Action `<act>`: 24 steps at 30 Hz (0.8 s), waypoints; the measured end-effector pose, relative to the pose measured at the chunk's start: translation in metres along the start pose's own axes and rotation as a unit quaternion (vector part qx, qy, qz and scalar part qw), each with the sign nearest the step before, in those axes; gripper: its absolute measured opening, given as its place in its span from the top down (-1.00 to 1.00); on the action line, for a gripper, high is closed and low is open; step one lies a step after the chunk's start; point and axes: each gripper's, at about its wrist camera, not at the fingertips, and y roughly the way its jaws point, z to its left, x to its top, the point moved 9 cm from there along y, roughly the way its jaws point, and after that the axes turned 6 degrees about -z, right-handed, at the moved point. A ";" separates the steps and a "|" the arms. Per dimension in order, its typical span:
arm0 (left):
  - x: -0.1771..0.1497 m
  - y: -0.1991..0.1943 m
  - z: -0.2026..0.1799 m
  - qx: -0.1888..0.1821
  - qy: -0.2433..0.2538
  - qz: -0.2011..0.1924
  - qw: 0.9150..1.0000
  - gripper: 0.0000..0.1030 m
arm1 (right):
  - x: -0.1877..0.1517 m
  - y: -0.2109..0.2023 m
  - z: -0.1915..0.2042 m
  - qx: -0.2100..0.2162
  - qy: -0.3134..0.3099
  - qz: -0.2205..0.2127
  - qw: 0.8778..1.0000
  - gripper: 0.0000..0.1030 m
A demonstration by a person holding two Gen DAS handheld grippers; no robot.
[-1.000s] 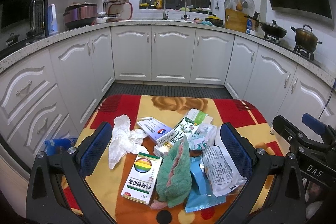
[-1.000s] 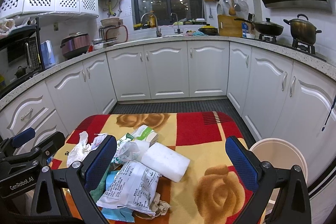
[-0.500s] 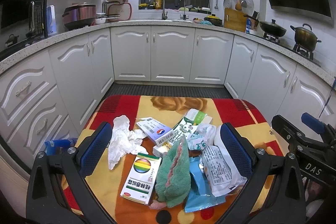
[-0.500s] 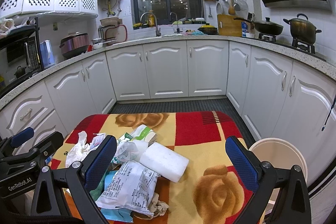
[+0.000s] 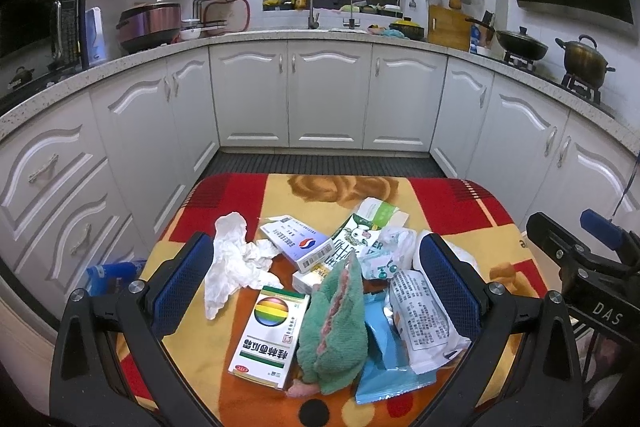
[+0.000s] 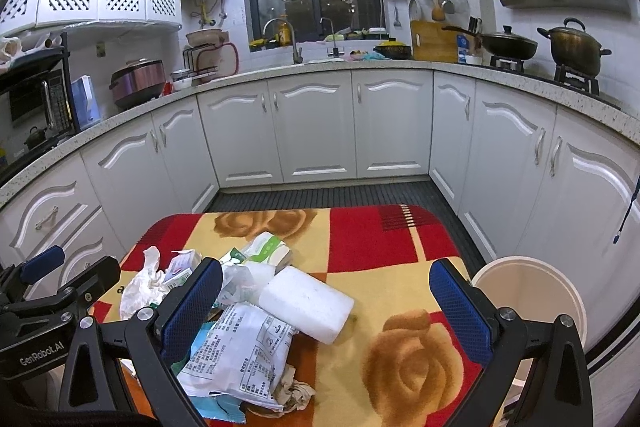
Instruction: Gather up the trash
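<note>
The left gripper hangs above the littered table with its blue-padded fingers spread wide, gripping nothing and touching nothing. Between them lie the trash items: a crumpled white tissue, a box with a rainbow ball, a green cloth draped over the middle of the heap, a blue-and-white box and a printed white packet just inside the right finger.

The right gripper is likewise fully parted and empty, poised over the same heap. A white foam block sits between its fingers, resting on the printed packet, with a brownish paper wad at the packet's near edge. A round cream bin stands beside the table's right edge; it looks set lower than the tabletop, though the lens distortion makes that uncertain
</note>
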 end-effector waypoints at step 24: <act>-0.013 0.013 0.008 -0.002 -0.013 0.024 1.000 -0.99 | -0.014 0.011 -0.004 -0.003 0.001 0.025 1.000 -0.99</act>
